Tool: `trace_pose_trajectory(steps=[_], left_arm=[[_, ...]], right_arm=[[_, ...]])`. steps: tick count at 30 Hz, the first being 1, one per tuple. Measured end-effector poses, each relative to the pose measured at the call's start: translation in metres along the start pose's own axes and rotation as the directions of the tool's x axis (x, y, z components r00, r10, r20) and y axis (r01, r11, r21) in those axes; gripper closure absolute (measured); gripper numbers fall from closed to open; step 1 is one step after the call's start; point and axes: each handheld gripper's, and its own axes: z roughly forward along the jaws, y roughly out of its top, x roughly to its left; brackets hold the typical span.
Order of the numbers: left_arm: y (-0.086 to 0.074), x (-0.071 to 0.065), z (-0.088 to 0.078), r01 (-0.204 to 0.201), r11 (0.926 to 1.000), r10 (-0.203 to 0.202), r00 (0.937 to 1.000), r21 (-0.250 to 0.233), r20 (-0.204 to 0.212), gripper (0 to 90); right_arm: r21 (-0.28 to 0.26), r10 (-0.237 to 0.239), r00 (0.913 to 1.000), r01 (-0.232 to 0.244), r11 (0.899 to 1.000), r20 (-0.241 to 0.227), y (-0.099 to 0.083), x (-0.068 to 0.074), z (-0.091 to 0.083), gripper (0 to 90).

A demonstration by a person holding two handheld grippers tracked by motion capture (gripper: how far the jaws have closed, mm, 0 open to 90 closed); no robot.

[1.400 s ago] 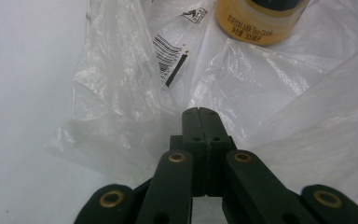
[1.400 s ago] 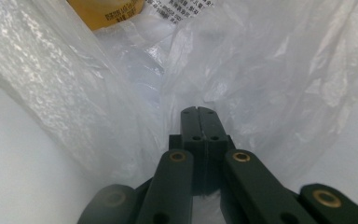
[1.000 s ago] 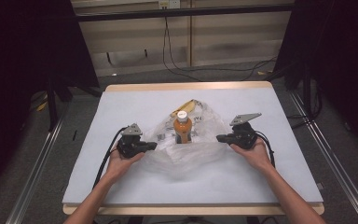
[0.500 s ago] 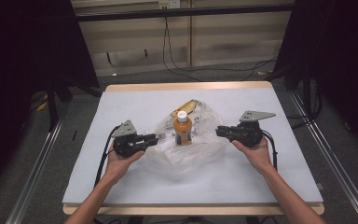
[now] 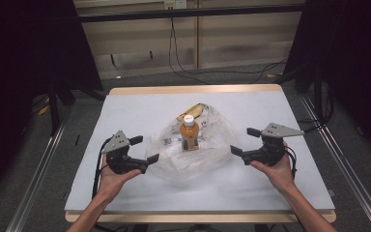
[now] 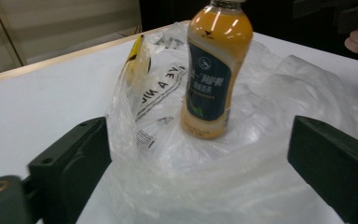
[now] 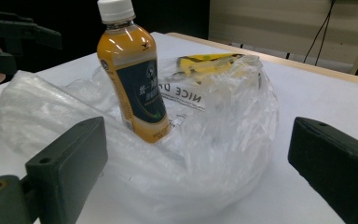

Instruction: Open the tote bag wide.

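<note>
Orange drink bottle [image 5: 189, 133] upright at frame centre, standing in crumpled clear plastic bag [image 5: 207, 154] beside yellow packet [image 5: 194, 111]; left gripper [image 5: 141, 149] and right gripper [image 5: 242, 141] flanking bag, jaws apart, empty; bagging seemingly unfinished, mouth unclosed.

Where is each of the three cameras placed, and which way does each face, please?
High view: above the person's side, facing forward and down at the table; forearms and both grippers show.
Left gripper view: on the left gripper, facing the bottle on the clear bag; own open jaws show.
Right gripper view: on the right gripper, facing the same bottle from the opposite side; own open jaws show.
Shared: bottle and bag.
</note>
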Motion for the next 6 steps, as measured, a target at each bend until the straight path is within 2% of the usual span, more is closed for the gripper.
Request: trace_pose_trajectory(steps=[2, 3, 6], left_arm=[[-0.007, -0.002, -0.007, -0.004, 0.9999, 0.004, 0.9999, -0.012, -0.01, 3.2], [-0.011, -0.004, -0.011, -0.019, 0.9998, 0.018, 0.9994, -0.009, -0.029, 2.2], [-0.016, -0.003, -0.015, -0.028, 0.9996, 0.028, 0.9992, 0.001, -0.03, 1.9]], right_arm=[[-0.018, 0.009, 0.9999, -0.008, 1.0, 0.007, -0.005, 0.002, -0.01, 3.8], [-0.019, 0.002, 0.9998, -0.002, 1.0, 0.021, -0.007, 0.003, -0.014, 3.8], [-0.046, 0.016, 0.9989, -0.014, 0.999, 0.044, -0.015, 0.003, -0.023, 3.8]])
